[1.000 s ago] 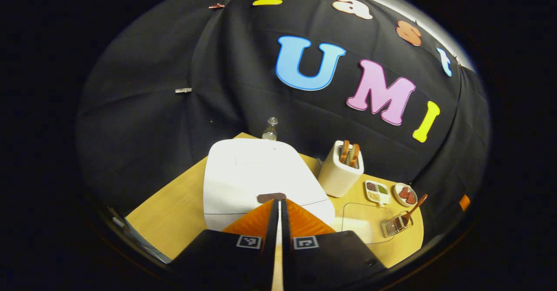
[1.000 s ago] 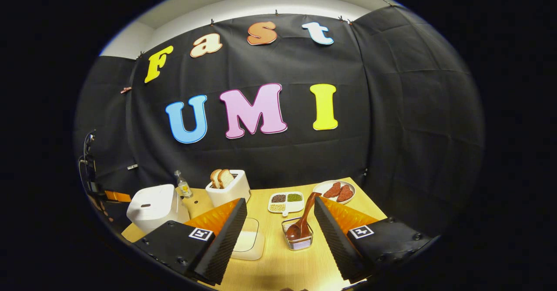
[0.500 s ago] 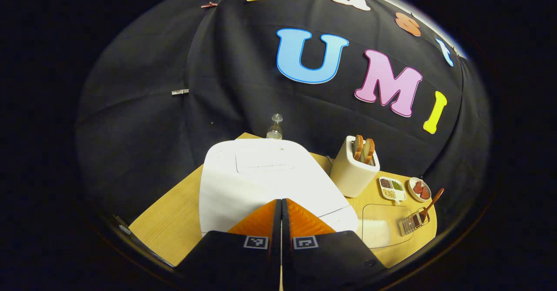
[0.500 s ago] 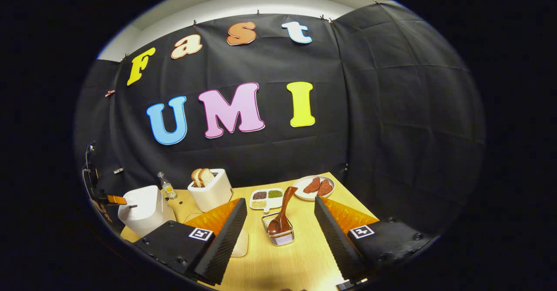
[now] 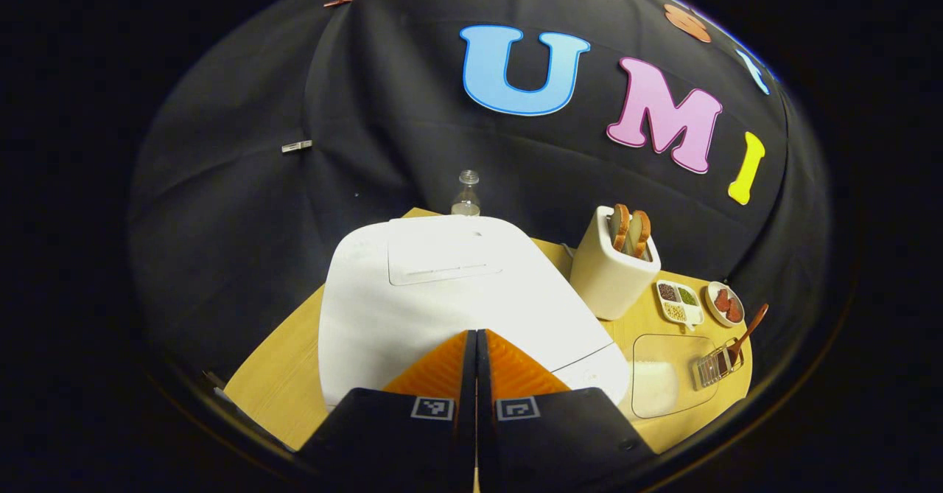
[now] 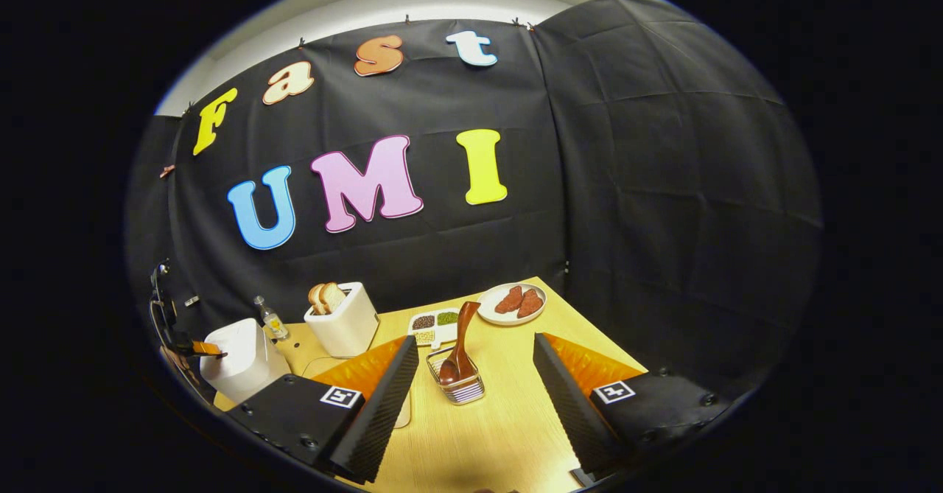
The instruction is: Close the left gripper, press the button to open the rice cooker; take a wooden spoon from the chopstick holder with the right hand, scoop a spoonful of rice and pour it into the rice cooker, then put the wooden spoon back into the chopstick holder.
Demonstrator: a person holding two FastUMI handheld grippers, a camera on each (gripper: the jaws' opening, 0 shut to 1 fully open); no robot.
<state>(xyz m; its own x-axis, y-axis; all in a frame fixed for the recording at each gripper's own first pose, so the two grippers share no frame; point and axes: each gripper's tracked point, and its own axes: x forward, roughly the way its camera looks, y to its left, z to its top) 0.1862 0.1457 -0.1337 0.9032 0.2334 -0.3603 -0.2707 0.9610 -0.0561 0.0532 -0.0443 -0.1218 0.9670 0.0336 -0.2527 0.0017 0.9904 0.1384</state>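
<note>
Closer now, the left gripper [image 5: 475, 334] has pushed onto the cooker's [image 5: 442, 287] front edge, fingers pressed together, lid down. Right gripper [image 6: 471, 364] hangs spread wide over the desk [image 6: 486, 441], nearer the holder [image 6: 457, 386], where the spoon [image 6: 460, 342] stands, holding nothing

Toaster [image 6: 339, 323] holds 2 bread slices [image 6: 324, 296] beside bottle [image 6: 270, 321].

Light wooden table [image 6: 508, 434], bearing rice cooker [image 5: 442, 294], bottle [image 5: 465, 194], toaster [image 6: 340, 323], seed dish [image 6: 435, 323], meat plate [image 6: 512, 305], clear rice tray [image 5: 667, 382], wire chopstick holder [image 6: 458, 386].
</note>
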